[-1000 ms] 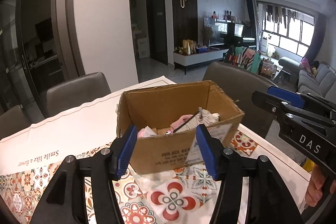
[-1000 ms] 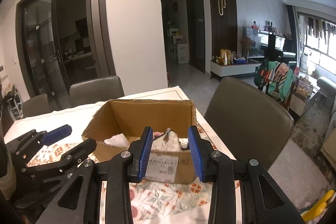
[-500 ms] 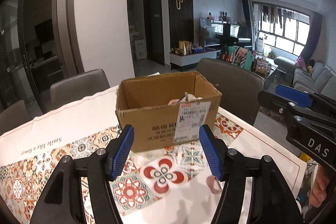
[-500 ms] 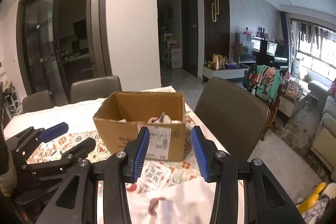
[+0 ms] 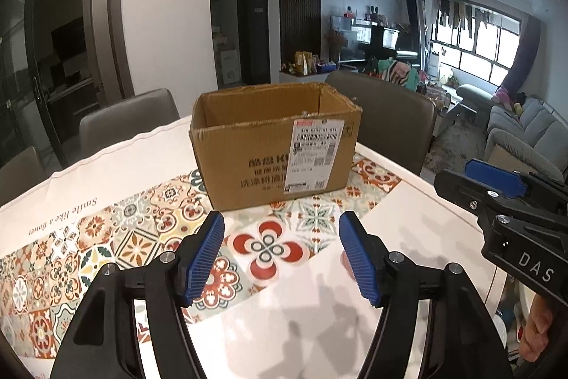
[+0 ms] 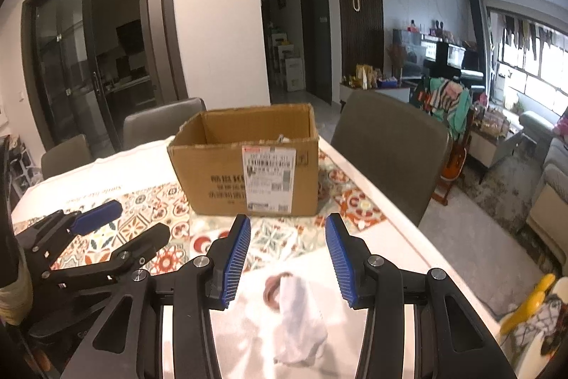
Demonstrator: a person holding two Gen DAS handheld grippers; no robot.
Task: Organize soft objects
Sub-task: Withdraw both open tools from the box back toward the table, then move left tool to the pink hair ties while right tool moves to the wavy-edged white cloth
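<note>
**Both grippers held back from the box, jaws apart and empty**

A white tabletop is seen, partly covered by a cloth printed with red, orange and teal floral tiles. Grey upholstered chairs are drawn up at its far edge. Behind them a living room is visible, with a dark slatted wall panel, dark glass sliding doors, a grey sofa and a bright window.

An open brown cardboard box with a white shipping label stands on the cloth, ahead of both pairs of jaws and apart from them. Only a scrap of its contents is seen above the rim.

The left gripper is angled downward over the cloth. Its blue-padded jaws have just been opening; they stand wide apart with nothing between them.

The right gripper is likewise tilted down. Its jaws have also just been opening, and nothing is gripped. A crumpled white soft cloth with a reddish-brown ring at its top lies on the tabletop beneath and between these jaws, nearer than their tips; no pad is pressed on it.
</note>
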